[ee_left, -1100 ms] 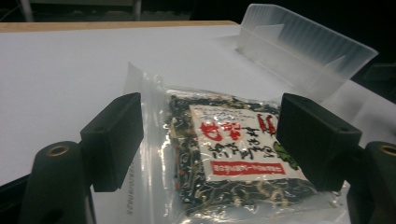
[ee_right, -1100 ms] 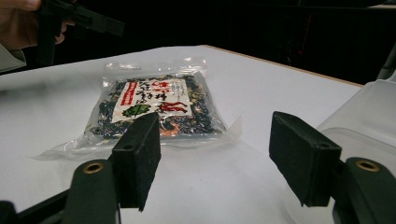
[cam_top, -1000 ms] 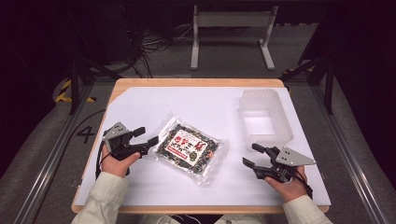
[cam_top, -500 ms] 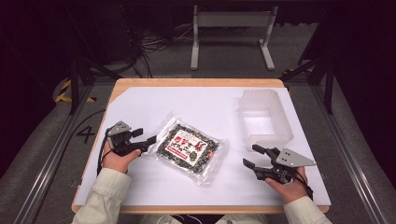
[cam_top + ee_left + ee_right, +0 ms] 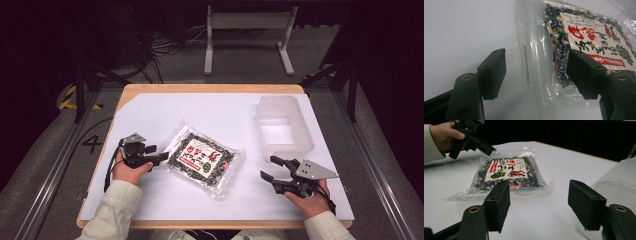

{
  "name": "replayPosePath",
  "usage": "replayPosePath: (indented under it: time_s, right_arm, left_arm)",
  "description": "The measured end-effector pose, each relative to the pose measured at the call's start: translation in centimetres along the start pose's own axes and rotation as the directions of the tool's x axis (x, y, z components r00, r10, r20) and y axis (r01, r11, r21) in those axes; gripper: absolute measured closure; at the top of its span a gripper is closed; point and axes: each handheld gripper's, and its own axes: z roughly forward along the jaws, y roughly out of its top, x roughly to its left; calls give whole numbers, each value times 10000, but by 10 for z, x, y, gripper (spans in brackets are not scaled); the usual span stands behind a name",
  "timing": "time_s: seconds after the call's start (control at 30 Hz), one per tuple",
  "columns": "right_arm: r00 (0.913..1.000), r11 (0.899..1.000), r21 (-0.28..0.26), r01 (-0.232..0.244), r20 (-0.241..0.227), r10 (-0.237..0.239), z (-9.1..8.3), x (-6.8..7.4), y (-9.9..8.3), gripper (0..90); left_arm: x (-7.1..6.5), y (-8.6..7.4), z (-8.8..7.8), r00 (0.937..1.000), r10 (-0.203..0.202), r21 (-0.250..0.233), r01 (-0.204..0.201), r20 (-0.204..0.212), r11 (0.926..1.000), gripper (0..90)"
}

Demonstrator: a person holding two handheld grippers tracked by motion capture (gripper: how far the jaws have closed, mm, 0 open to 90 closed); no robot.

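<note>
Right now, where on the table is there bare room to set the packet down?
The far left of the table, beyond the packet, is bare. So is the near strip between the left gripper and right gripper. The far right is crowded by the clear container.

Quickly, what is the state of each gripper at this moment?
Left gripper: open, jaws have just been closing around the edge of the food bag, not pressing it yet.
Right gripper: open, holding nothing.
</note>
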Motion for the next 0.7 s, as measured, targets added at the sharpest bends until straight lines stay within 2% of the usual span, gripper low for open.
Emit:
replayPosePath:
  time_s: [0.2,0.37,0.6,0.7]
  right_arm:
    - [10000,10000,43,63,-33,-63,0,1,0,341]
    - [10000,10000,30,40,-76,-40,1,1,0,338]
    - [9999,9999,59,112,-57,-112,1,1,0,340]
    - [9999,9999,69,119,-56,-118,1,1,0,340]
  left_arm:
    - [0,-2,3,9997,-206,471,199,139,9987,373]
    - [-1,-3,4,9998,-107,757,92,192,9971,426]
    - [-3,-4,3,9992,-48,748,18,389,9972,548]
    - [-4,-4,3,9994,47,706,-71,350,9975,567]
